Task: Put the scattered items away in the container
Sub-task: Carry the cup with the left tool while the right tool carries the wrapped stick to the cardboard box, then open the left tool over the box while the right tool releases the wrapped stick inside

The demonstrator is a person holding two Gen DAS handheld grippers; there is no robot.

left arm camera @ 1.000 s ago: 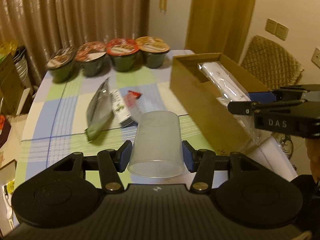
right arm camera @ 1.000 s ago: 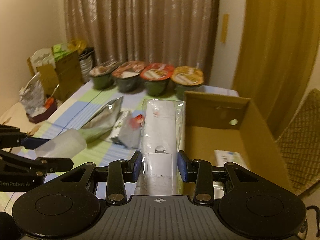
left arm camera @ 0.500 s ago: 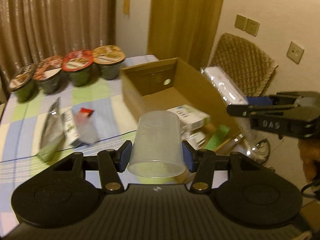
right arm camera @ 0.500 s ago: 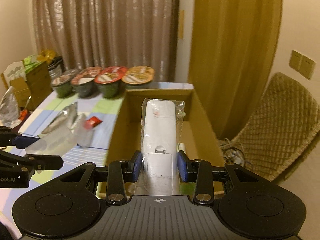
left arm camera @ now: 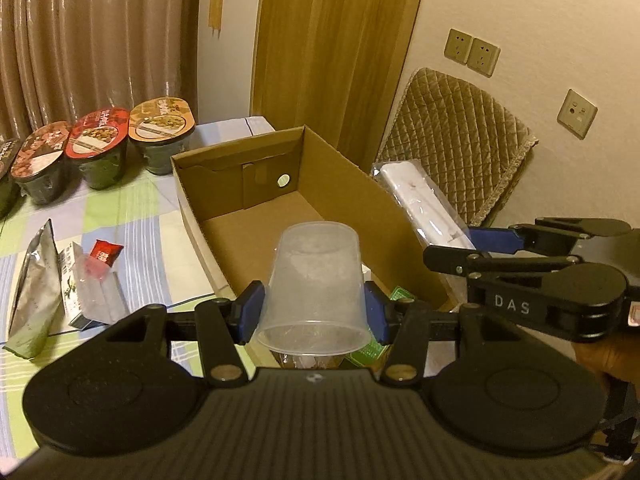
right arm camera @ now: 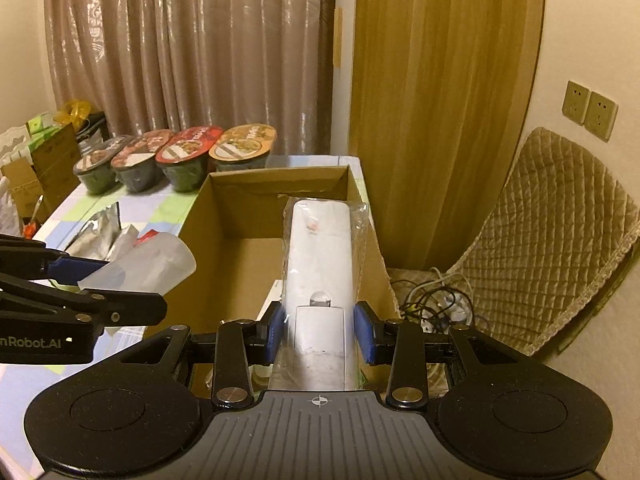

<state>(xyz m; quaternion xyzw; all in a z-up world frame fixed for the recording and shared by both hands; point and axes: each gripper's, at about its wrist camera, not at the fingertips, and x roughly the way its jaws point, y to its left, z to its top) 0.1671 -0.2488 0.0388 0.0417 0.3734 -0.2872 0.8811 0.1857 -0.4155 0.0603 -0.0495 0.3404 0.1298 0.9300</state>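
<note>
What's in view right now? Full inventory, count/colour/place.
plastic cup: 1, translucent, held bottom-forward over cardboard box
wrapped remote: 1, white in clear wrap, held over box's right side
cardboard box: 1, brown, on table's right; small packets inside near end
instant bowls: 4, dark with printed lids, row at table's far edge
foil pouch: 1, silver-green, lying on tablecloth left of box
small packets: a few, white/red/clear, beside pouch
tablecloth: 1, green-blue check
chair: 1, tan quilted cover, right of table
wall sockets: 3 plates, beige
left gripper: fingers shut on cup
right gripper: fingers shut on remote
</note>
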